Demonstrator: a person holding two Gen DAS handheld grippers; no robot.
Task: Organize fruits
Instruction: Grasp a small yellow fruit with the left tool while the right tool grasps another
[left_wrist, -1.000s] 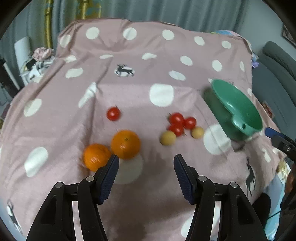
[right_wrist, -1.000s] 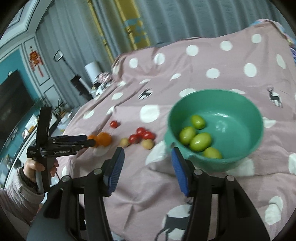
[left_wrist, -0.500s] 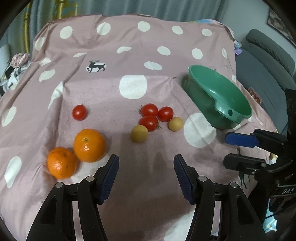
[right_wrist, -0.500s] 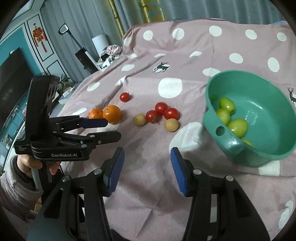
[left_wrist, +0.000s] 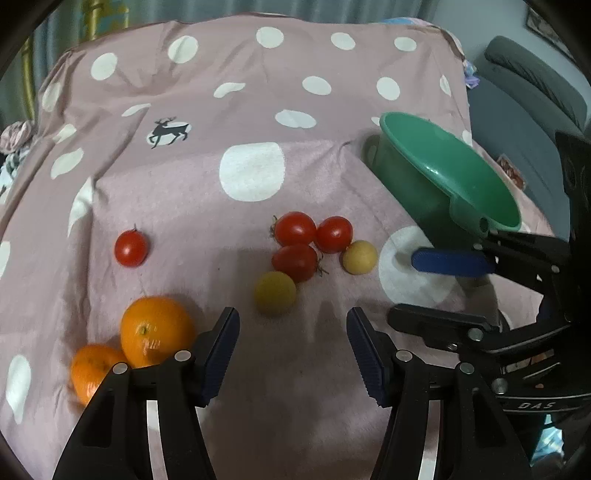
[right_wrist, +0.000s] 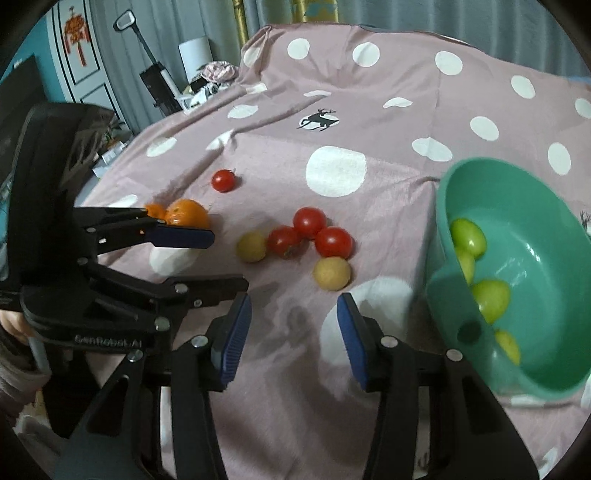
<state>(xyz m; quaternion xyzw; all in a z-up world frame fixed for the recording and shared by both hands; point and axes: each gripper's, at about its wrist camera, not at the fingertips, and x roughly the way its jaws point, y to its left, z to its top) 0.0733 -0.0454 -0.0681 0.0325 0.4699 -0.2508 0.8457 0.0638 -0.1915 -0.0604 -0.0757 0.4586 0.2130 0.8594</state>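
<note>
On the pink dotted cloth (left_wrist: 184, 192) lie two oranges (left_wrist: 157, 330), a lone cherry tomato (left_wrist: 130, 248), a cluster of three cherry tomatoes (left_wrist: 301, 240) and two small yellow fruits (left_wrist: 276, 293). A green bowl (left_wrist: 461, 177) stands at the right; in the right wrist view the bowl (right_wrist: 546, 229) holds several green fruits (right_wrist: 491, 299). My left gripper (left_wrist: 293, 349) is open and empty just short of the nearer yellow fruit. My right gripper (right_wrist: 293, 334) is open and empty, close before the other yellow fruit (right_wrist: 331, 273). Each gripper shows in the other's view.
A grey sofa (left_wrist: 532, 96) stands beyond the cloth's right edge. Curtains, a white roll (right_wrist: 195, 55) and clutter stand behind the far left corner. The cloth drops off at its near edges.
Both grippers have moved in toward the fruit cluster, and the fruits look larger and closer. The right gripper has swung left from the bowl. Both stay open; no fruit has moved.
</note>
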